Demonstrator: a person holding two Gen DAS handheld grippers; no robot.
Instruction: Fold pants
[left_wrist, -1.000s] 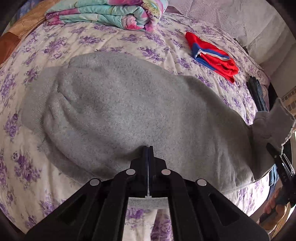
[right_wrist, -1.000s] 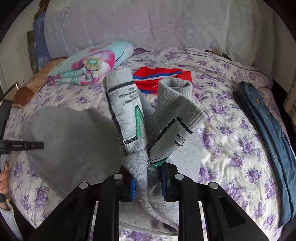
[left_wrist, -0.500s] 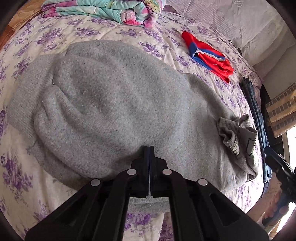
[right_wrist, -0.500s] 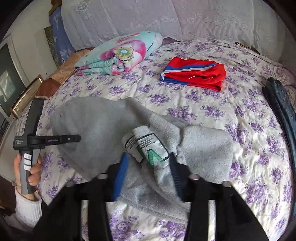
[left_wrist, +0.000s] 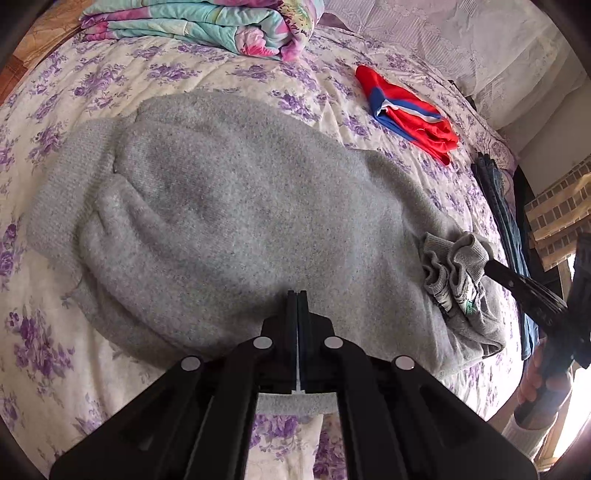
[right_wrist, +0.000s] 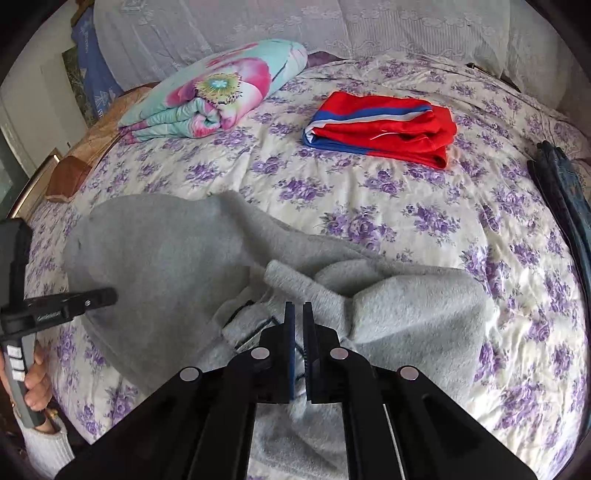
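Note:
The grey fleece pants (left_wrist: 229, 206) lie spread across the flowered bedspread (left_wrist: 192, 70). Their ribbed cuffs (left_wrist: 454, 269) are bunched on top at the right end. My left gripper (left_wrist: 297, 295) is shut, with grey fabric showing under its jaws at the near edge. In the right wrist view the pants (right_wrist: 166, 266) lie below my right gripper (right_wrist: 298, 306), whose jaws stand a narrow gap apart over the cuffs and their label (right_wrist: 255, 325). I cannot tell whether fabric is pinched between them. The right gripper also shows in the left wrist view (left_wrist: 517, 284) at the cuffs.
A folded red, white and blue garment (right_wrist: 384, 129) lies mid-bed. A folded floral quilt (right_wrist: 218, 92) sits at the back left. Dark blue jeans (right_wrist: 565, 195) lie along the right edge. White lace pillows (right_wrist: 332, 26) line the headboard.
My right gripper lowered the raised cuffs onto the pants, opened wide, then narrowed again over them. My left gripper stayed shut at the near edge.

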